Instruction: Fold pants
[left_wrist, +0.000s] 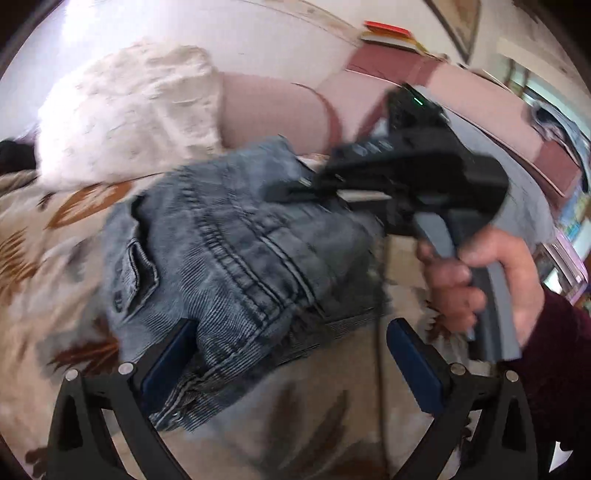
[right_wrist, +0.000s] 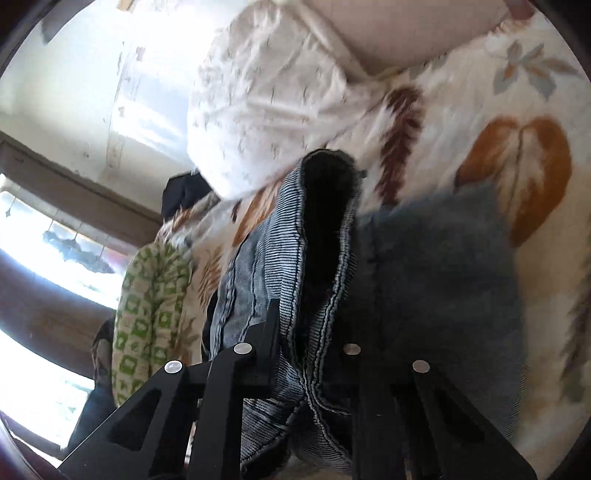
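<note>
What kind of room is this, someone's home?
Most likely a bedroom in a home. The jeans lie on a leaf-patterned bedspread, with a white pillow beside a padded pink headboard. A sunlit window shows at one side.

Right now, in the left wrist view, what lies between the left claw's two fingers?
Folded denim pants fill the side by the left finger; toward the other finger it is leaf-print bedspread. Left wrist view.

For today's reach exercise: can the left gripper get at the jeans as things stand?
Probably yes: the left gripper is open, the jeans already lie against its left finger, and nothing blocks them.
</note>
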